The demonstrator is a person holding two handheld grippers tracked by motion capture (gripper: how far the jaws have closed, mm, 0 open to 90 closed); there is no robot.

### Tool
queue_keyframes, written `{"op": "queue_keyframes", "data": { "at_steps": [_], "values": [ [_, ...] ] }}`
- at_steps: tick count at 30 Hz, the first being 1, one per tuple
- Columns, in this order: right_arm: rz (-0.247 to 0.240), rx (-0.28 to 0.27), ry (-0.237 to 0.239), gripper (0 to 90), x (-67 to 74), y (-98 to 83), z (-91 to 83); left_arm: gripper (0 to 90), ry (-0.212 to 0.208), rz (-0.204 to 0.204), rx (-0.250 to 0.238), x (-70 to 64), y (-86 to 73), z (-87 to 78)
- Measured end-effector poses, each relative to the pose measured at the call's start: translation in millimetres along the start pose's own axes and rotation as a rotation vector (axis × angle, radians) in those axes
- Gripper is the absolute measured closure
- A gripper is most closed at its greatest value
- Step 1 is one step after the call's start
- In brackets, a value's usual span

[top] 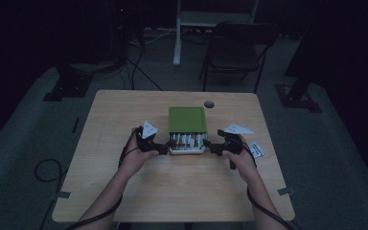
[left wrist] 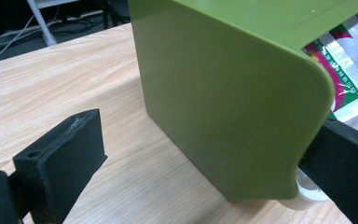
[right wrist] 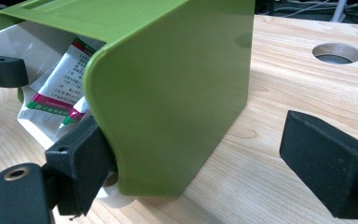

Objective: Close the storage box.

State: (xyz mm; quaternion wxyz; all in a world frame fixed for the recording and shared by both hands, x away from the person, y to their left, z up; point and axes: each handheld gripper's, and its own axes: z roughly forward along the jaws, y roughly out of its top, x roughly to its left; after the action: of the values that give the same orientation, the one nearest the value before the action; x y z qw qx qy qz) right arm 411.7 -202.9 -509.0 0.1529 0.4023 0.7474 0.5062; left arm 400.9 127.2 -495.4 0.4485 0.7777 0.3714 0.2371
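Job so far: The green box stands on the table, about in the middle and nearer the far edge. Its white tray of packets sticks out a little on the person's side. I think the tray is only partly slid out, so most of the pull is left to do.
Left claw: It sits at the box's near left corner. One jaw is just beside the white tray, the other stands off over bare wood. It is wide and holds nothing.
Right claw: It is at the near right corner. One jaw is tucked against the box's rounded corner by the tray, the other is well apart. Wide too, holding nothing.
Box and claws: The box sits between the two claws.
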Motion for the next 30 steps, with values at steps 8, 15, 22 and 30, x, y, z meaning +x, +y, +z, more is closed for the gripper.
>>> {"op": "queue_keyframes", "data": {
  "at_steps": [8, 15, 22, 30],
  "values": [
    [0.009, 0.000, 0.006, 10.5, -1.0, -0.2, 2.2, 2.8, 0.000, -0.007, -0.005, 1.6, -0.3, 1.6],
    [-0.023, 0.012, 0.021, 10.6, 3.1, -4.0, 3.3, 2.9, -0.030, 0.003, 0.007, -4.0, -2.4, 1.7],
    [-0.037, 0.028, 0.016, 10.6, 10.4, -6.9, 2.8, 2.9, -0.061, -0.018, 0.003, -11.1, -2.1, -7.6],
    [-0.049, 0.037, 0.021, 10.6, 11.6, -8.1, -1.9, 2.9, -0.069, 0.009, 0.032, -19.0, -7.0, -14.0]
  ]
}}
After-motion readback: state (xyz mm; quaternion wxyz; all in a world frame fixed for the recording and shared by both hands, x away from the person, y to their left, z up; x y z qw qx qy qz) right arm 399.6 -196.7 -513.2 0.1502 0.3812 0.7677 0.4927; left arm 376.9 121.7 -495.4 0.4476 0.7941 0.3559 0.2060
